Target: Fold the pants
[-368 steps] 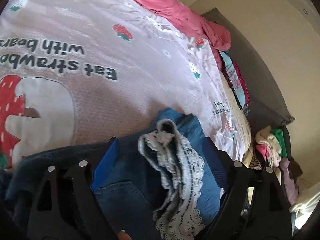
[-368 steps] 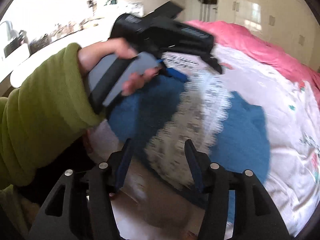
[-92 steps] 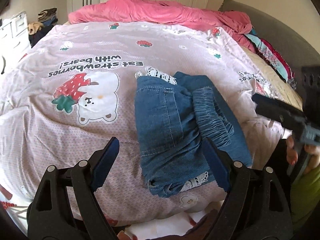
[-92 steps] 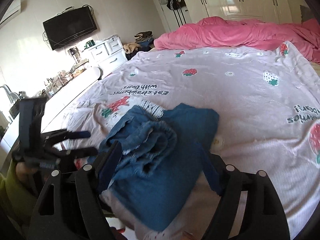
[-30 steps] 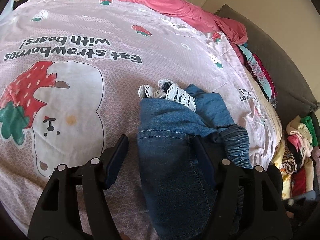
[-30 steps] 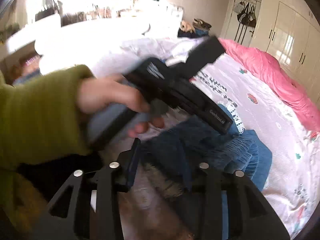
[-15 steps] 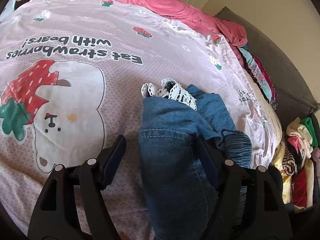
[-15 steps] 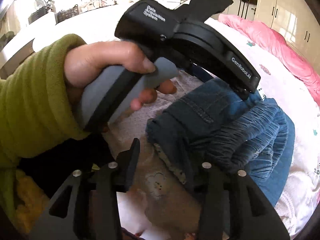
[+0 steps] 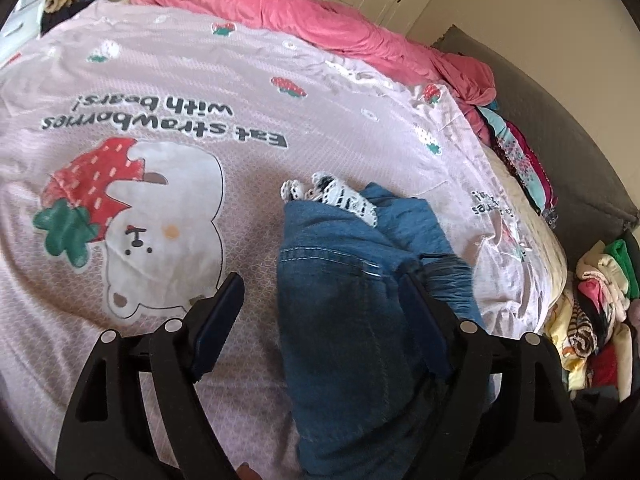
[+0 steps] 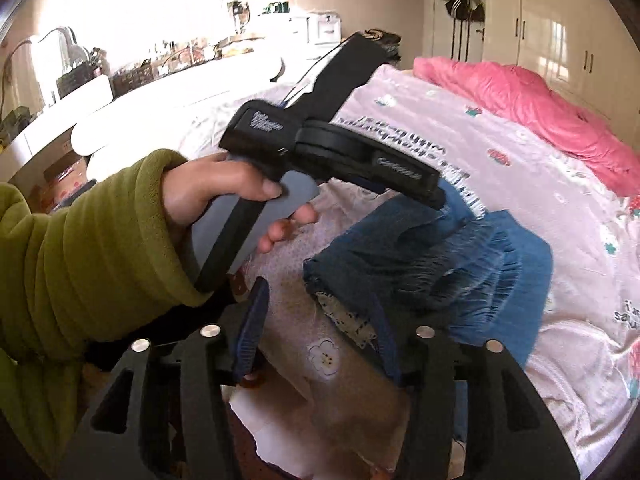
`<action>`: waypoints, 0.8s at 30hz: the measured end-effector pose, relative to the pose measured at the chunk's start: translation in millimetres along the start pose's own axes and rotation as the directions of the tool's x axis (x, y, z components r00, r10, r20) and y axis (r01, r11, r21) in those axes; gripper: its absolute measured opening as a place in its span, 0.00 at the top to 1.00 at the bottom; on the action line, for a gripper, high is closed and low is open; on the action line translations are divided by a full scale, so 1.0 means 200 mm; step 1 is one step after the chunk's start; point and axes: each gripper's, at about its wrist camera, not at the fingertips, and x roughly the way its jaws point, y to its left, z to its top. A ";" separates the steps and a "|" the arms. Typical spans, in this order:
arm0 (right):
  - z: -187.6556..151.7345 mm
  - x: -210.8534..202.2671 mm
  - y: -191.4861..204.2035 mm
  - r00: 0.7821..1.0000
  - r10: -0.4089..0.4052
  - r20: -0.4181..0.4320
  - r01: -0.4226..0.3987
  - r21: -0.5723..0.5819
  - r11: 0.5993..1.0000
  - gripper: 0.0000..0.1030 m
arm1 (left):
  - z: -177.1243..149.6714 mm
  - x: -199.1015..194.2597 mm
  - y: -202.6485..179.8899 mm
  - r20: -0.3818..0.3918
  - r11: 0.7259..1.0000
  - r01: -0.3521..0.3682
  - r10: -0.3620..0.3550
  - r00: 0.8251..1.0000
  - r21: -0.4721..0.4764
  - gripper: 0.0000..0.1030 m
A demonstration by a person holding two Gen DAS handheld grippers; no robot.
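The folded blue denim pants [image 9: 344, 320] lie on the pink strawberry bedspread [image 9: 160, 128] near its front edge, white lace trim [image 9: 340, 196] showing at the far end. My left gripper [image 9: 320, 304] straddles the fold with its jaws opening; the left finger [image 9: 224, 308] stands clear of the fabric and the right finger [image 9: 420, 312] lies along the gathered waistband. In the right wrist view my right gripper [image 10: 320, 324] is at the near corner of the pants [image 10: 420, 264], jaws opening, with the hem just inside its right finger [image 10: 384, 332]. A hand [image 10: 224, 192] in a green sleeve holds the left gripper's handle.
A pink duvet [image 9: 320, 16] is bunched at the far end of the bed. Piled clothes [image 9: 600, 304] sit beyond the bed's right side, below a grey padded panel [image 9: 560, 120]. A cluttered white counter [image 10: 160, 68] and wardrobes [image 10: 560, 40] line the walls.
Both pairs of jaws have widened. Both grippers have drawn back and up a little from the pants, and the right one no longer pinches the fabric corner.
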 end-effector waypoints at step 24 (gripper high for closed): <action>-0.14 -0.27 -0.25 0.973 -0.203 0.114 0.174 0.221 0.960 0.22 | -0.11 -0.26 -0.16 0.064 0.994 -0.085 0.080 0.995 0.068 0.18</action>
